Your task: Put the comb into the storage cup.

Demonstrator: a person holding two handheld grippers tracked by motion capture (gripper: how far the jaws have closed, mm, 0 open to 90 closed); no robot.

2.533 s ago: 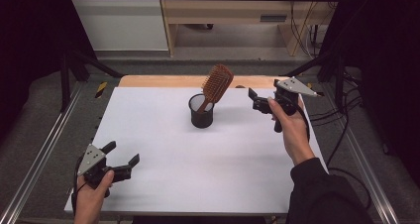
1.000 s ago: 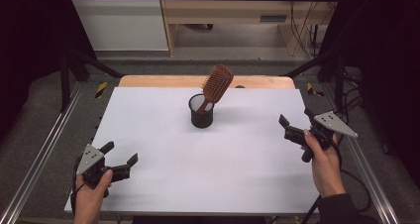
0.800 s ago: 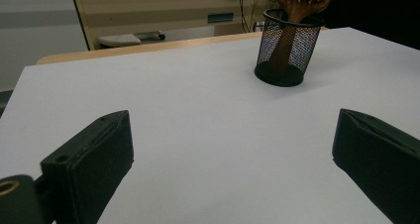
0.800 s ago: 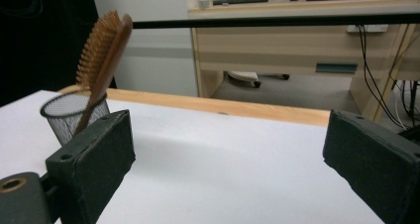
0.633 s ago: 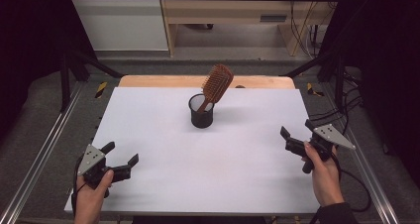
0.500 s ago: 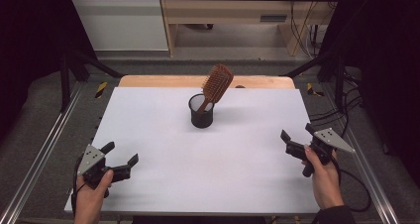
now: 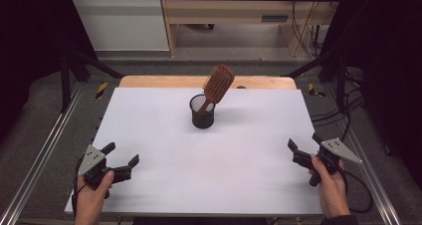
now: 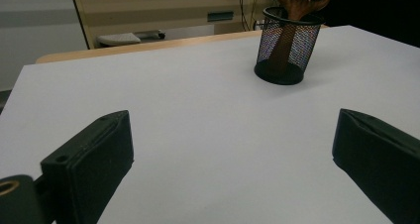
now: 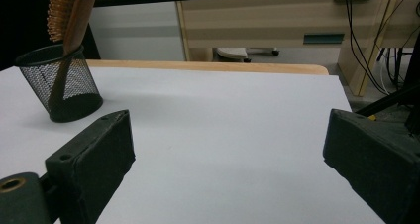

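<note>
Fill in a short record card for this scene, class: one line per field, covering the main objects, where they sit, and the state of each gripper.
Surface: white table top
Container: black mesh cup, upright, toward the far middle of the table
Contents: brown hairbrush, handle down in the cup, bristle head above the rim and leaning to one side
Left gripper: open, holding nothing, near the front left corner
Right gripper: open, holding nothing, near the front right edge
Contact: neither gripper touches the cup or the hairbrush
Background: wooden furniture beyond the table
</note>
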